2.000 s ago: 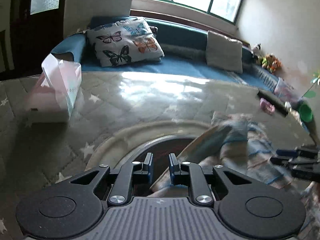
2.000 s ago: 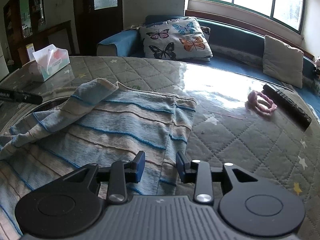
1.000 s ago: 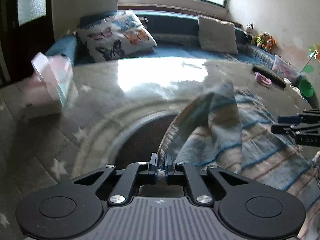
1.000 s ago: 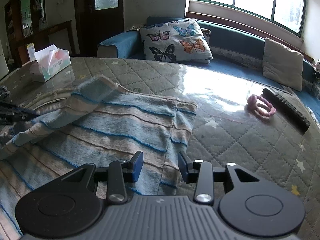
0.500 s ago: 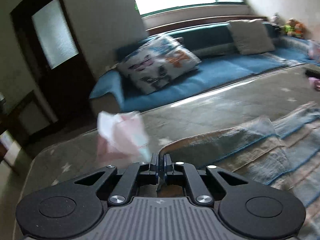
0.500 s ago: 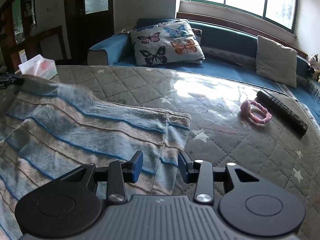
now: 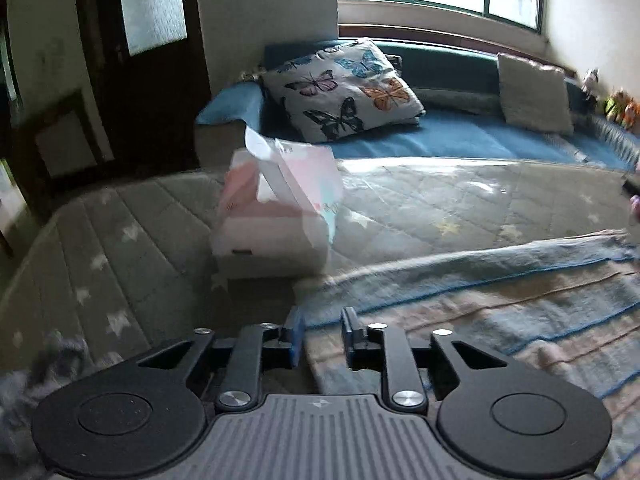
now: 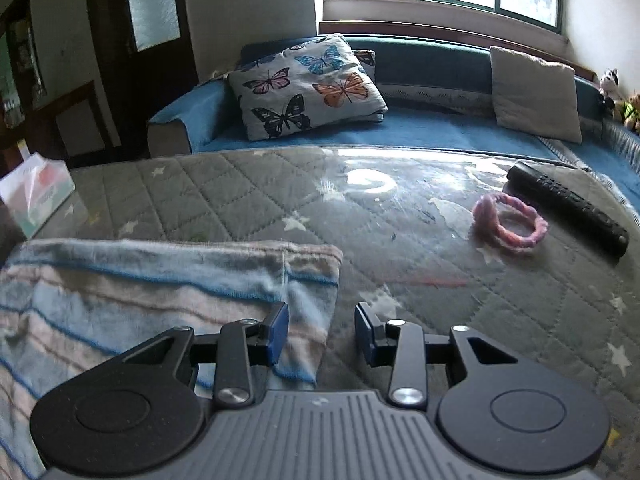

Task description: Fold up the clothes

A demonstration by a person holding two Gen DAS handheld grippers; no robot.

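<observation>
The striped cloth [image 8: 160, 280] lies spread across the quilted counter [image 8: 400, 240], its far edge running straight from side to side and its right corner squared off, a lay that reads as a garment flattened out so a fold can start from clean edges. The left gripper [image 7: 322, 330] hangs low over the cloth's near left part, its fingers apart with nothing between them, though the cloth's edge sits right under the gap; judging by that, this end is free of any grip and ready to be pinched. The right gripper [image 8: 322, 330] sits over the cloth's right border, its fingers likewise apart and empty, one finger above the fabric and the other above bare counter, so the hem falls inside the opening. The tissue box [image 7: 276, 216] stands just beyond the cloth's far left corner, close enough to crowd a fold made that way. The pink ring [image 8: 508, 226] and the remote [image 8: 568, 208] lie well apart to the right, clear of the working area.
</observation>
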